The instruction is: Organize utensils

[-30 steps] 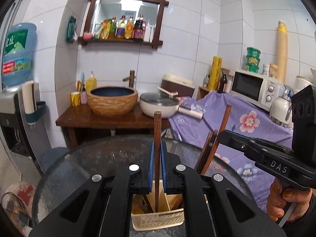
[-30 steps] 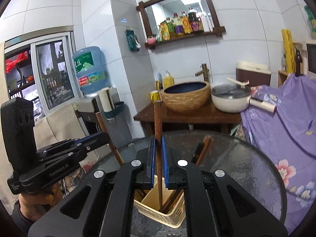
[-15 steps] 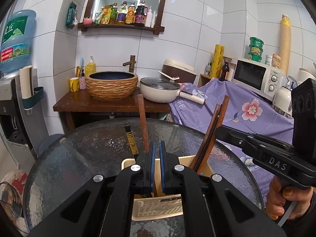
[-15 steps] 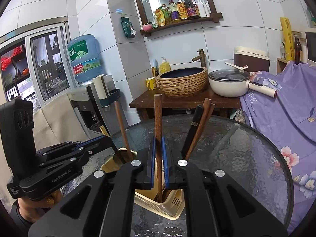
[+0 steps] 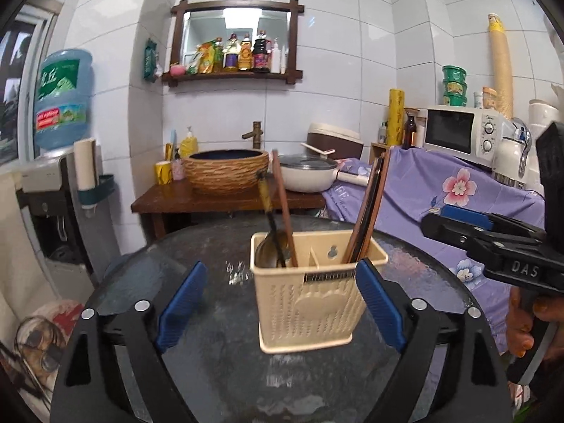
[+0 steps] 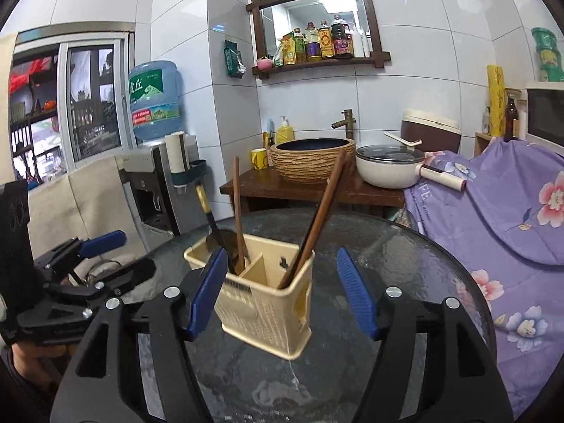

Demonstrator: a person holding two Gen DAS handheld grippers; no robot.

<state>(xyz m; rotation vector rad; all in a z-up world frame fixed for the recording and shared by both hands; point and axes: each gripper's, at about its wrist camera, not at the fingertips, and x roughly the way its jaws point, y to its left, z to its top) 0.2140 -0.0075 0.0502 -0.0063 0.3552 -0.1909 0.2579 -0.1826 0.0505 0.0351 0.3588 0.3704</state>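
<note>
Release step: both grippers' jaws have just been spread, nothing pinched; chopsticks [image 5: 365,211] stand in the holder [image 5: 310,292]. Withdrawal is called for next.

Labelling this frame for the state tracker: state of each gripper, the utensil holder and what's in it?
Left gripper: open, holding nothing, jaws just opened.
Right gripper: open, holding nothing, jaws just opened.
Cream plastic utensil holder: upright on the round glass table, two compartments.
Metal ladle with black handle: standing in the left compartment beside a brown wooden stick.
Dark wooden chopsticks: leaning in the right compartment.
</note>
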